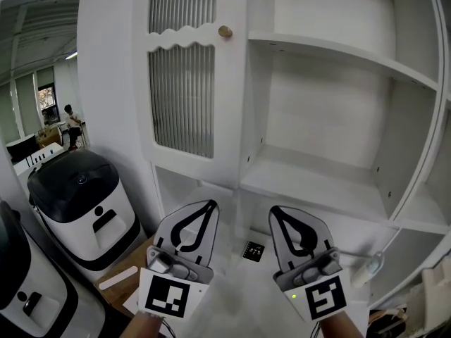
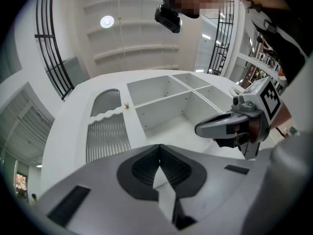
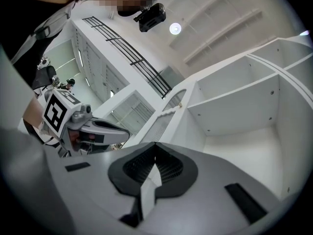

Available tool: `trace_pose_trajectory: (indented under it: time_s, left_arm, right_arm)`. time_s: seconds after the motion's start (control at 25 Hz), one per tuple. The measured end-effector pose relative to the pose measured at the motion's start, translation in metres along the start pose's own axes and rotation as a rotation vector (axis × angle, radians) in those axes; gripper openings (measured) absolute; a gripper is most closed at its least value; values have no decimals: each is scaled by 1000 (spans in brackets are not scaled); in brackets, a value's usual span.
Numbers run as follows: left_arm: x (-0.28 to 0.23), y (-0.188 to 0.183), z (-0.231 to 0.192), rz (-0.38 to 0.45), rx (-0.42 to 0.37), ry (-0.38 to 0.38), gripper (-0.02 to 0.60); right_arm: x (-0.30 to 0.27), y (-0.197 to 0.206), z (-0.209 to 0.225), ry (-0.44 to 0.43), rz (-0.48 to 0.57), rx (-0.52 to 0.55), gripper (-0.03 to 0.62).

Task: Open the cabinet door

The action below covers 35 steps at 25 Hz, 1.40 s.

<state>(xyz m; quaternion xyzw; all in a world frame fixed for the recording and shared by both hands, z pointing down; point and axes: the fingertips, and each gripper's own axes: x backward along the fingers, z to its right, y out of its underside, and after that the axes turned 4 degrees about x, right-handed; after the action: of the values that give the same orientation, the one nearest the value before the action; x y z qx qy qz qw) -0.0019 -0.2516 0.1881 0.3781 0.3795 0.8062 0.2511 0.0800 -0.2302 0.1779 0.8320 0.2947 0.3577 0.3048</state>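
- White cabinetry fills the background. A black-and-white appliance (image 1: 81, 196) stands on the floor, well to the left of both sets of fingertips.
- The left gripper (image 1: 208, 204) has its jaws pressed together with nothing between them. In its own view the ribbed pads meet at the tip, with only the cabinet beyond.
- The cabinet door (image 1: 182, 83), with ribbed glass panels, looks closed. It stands above and beyond the left fingertips.
- The door's knob (image 1: 225, 31) sits at its right edge, high above both tips and roughly between them, well apart from either.
- The right gripper (image 1: 276, 211) is likewise closed tight and empty. Open shelves (image 1: 331, 55) lie ahead of and above its fingertips.
- The step in hand appears to be the reach toward the knob; no grip has been made yet.
- To do it well, spread the chosen jaws before they arrive at the knob.
- Bring the fingertips straight onto the knob so one pad passes on each side, then pinch behind its head.
- With the knob on the right edge, the hinges are probably on the left, so pull out and round to the left in an arc.
- Keep the idle gripper out of the door's swing.
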Motion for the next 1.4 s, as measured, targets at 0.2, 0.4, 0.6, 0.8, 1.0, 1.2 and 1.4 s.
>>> trace_pose_trajectory:
  time_s: [0.2, 0.4, 0.6, 0.8, 1.0, 1.2, 1.4]
  left_arm:
    - [-14, -12, -9, 35, -41, -7, -2]
    - [-26, -27, -18, 83, -75, -5, -2]
    - [-37, -37, -26, 116, -39, -14, -2]
    - [-45, -51, -34, 143, -62, -22, -2]
    - [-56, -70, -45, 183, -134, -29, -2]
    - [-65, -87, -52, 221, -165, -37, -2]
    - [-74, -101, -62, 250, -157, -52, -2]
  right_arm:
    - [-12, -13, 13, 19, 28, 30, 2]
    - [-22, -22, 21, 30, 55, 49, 2]
    - [-30, -29, 24, 27, 73, 67, 2]
    - [-35, -38, 33, 34, 87, 76, 2]
    - [-42, -48, 44, 43, 103, 86, 2]
    - [-45, -57, 54, 51, 114, 102, 2]
    - [-48, -63, 59, 54, 120, 116, 2]
